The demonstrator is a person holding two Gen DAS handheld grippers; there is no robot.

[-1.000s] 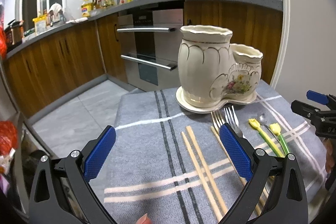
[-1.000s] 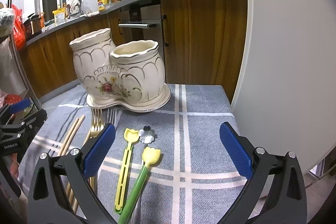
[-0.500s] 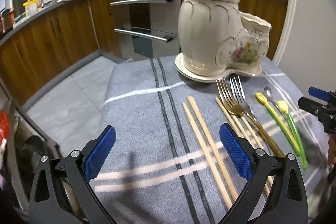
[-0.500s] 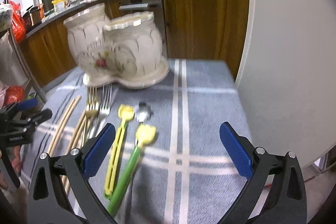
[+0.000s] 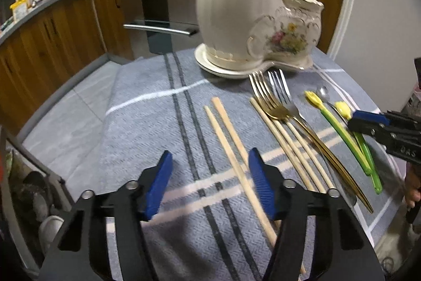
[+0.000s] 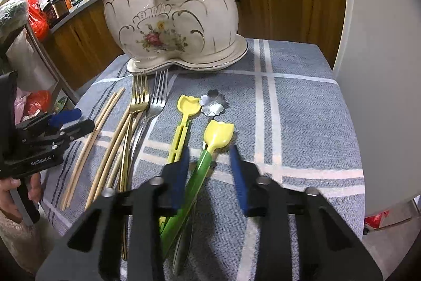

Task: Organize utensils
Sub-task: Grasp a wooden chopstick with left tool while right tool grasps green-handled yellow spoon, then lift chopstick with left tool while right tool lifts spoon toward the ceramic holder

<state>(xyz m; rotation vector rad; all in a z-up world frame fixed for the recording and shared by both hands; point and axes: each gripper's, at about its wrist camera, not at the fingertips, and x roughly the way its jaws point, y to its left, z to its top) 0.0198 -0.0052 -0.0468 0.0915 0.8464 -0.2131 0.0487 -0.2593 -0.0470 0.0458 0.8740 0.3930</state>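
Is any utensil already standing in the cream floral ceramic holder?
No: the cream floral ceramic holder shows nothing above its rims; forks, chopsticks and spoons lie on the cloth.

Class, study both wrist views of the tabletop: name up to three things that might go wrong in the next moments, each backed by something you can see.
1. The right tool is closing around the green-handled tulip spoon; the flower-bowled metal spoon runs beneath it and may get dragged.
2. The left tool is closing over one chopstick pair; only one stick may be caught.
3. The forks and other chopsticks overlap, so they may shift.
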